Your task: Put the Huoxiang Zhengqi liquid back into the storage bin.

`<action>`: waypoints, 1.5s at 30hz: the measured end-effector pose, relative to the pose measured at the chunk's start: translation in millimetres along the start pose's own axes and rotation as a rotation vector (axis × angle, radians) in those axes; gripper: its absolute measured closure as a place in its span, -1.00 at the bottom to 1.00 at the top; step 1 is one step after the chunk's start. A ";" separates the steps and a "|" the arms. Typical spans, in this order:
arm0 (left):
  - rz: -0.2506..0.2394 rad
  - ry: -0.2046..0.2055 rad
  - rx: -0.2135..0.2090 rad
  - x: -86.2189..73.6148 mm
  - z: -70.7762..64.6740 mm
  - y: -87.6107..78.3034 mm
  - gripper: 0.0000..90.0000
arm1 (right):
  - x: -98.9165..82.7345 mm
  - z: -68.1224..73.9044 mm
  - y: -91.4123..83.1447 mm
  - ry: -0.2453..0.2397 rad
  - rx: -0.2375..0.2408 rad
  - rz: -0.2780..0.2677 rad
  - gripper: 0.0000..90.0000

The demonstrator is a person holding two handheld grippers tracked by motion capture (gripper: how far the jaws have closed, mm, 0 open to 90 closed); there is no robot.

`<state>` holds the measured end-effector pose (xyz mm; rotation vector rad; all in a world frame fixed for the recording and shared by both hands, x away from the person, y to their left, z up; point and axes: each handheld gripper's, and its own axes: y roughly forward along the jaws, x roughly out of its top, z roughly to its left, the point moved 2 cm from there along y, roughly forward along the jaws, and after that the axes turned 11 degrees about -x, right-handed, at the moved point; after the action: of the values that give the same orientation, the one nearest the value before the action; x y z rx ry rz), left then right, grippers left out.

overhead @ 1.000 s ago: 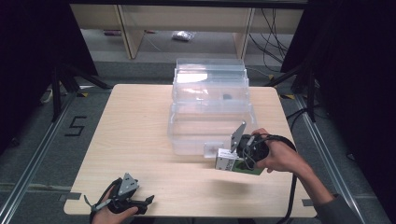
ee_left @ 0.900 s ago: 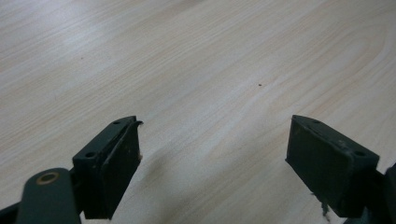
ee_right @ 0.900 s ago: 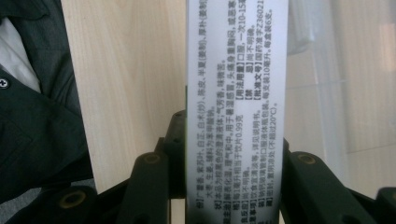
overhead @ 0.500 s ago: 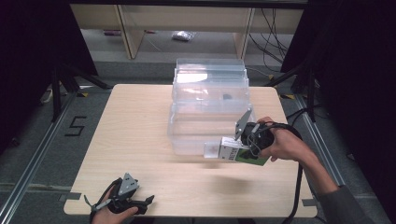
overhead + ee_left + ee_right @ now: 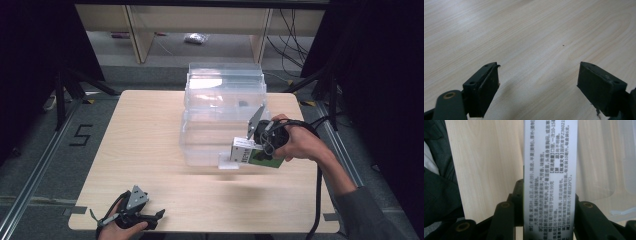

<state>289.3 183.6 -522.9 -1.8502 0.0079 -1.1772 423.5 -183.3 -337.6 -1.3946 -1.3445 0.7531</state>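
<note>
My right gripper (image 5: 256, 153) is shut on a white and green medicine box (image 5: 243, 149), held above the table just in front of the right side of a clear plastic drawer unit (image 5: 222, 107). In the right gripper view the box's white printed side (image 5: 550, 170) stands between the two black jaws of the right gripper (image 5: 546, 207), with a clear drawer front behind it on the right. At the table's near left corner, a hand holds my left gripper (image 5: 149, 218) low over the wood. Its jaws stand wide apart in the left gripper view (image 5: 539, 72), with bare table between them.
The clear drawer unit stands at the back middle of the wooden table (image 5: 140, 150), and a small handle (image 5: 228, 161) sticks out of its lowest drawer. Shelves and cables lie beyond the table. The right gripper's cable (image 5: 318, 200) hangs off the right edge.
My right gripper has risen and drifted slightly toward the back right with the box still in it. The left gripper has stayed put.
</note>
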 end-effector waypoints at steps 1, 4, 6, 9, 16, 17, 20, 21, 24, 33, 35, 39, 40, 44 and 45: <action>0.001 0.001 0.000 0.0 0.1 0.0 -0.63 | 0.6 -1.5 -0.5 0.001 -0.009 0.009 0.44; -0.004 -0.003 -0.004 0.1 -0.7 0.5 -0.63 | 4.5 -6.2 0.1 -0.001 -0.012 0.011 0.44; -0.002 0.000 -0.001 0.3 -0.2 0.4 -0.63 | 7.0 -11.2 0.6 -0.018 -0.012 0.001 0.44; -0.001 0.000 -0.002 0.1 -0.3 0.1 -0.63 | 9.4 -14.5 0.6 0.012 -0.005 -0.011 0.44; -0.001 0.000 -0.002 0.1 -0.3 -0.1 -0.63 | 15.5 -29.3 2.0 0.011 -0.005 -0.025 0.44; -0.001 0.000 -0.001 0.2 0.0 -0.2 -0.63 | 16.2 -34.0 2.9 -0.022 -0.013 -0.031 0.44; -0.002 0.000 -0.003 0.2 -0.4 0.0 -0.63 | 18.4 -40.9 4.9 -0.007 -0.020 -0.027 0.44; -0.002 0.001 -0.003 0.3 -0.3 -0.1 -0.63 | 18.9 -41.6 5.3 0.015 -0.022 -0.024 0.44; -0.003 -0.001 -0.003 0.3 -0.6 -0.2 -0.63 | 20.3 -50.6 10.2 0.014 -0.033 -0.033 0.44; -0.012 -0.006 -0.007 0.6 -1.3 0.4 -0.63 | 18.3 -69.8 27.1 0.030 -0.033 -0.009 0.44; -0.013 -0.006 -0.007 0.5 -1.3 0.4 -0.63 | 16.4 -71.9 30.8 0.058 -0.031 0.002 0.44; -0.012 -0.006 -0.007 0.6 -1.2 0.7 -0.63 | 15.1 -78.0 39.8 0.050 -0.033 -0.006 0.44; -0.012 -0.006 -0.008 0.6 -1.4 0.7 -0.63 | 14.7 -79.1 41.2 0.047 -0.037 0.004 0.44; -0.011 -0.007 -0.008 0.4 -1.3 0.7 -0.63 | 14.2 -82.1 48.3 0.041 -0.031 -0.010 0.44; -0.012 -0.006 -0.008 0.5 -1.3 0.6 -0.63 | 13.7 -81.9 48.9 0.054 -0.035 0.001 0.44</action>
<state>288.9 182.1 -522.8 -1.8632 -0.0019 -1.1808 518.0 -183.0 -356.7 -1.4336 -1.3207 0.6901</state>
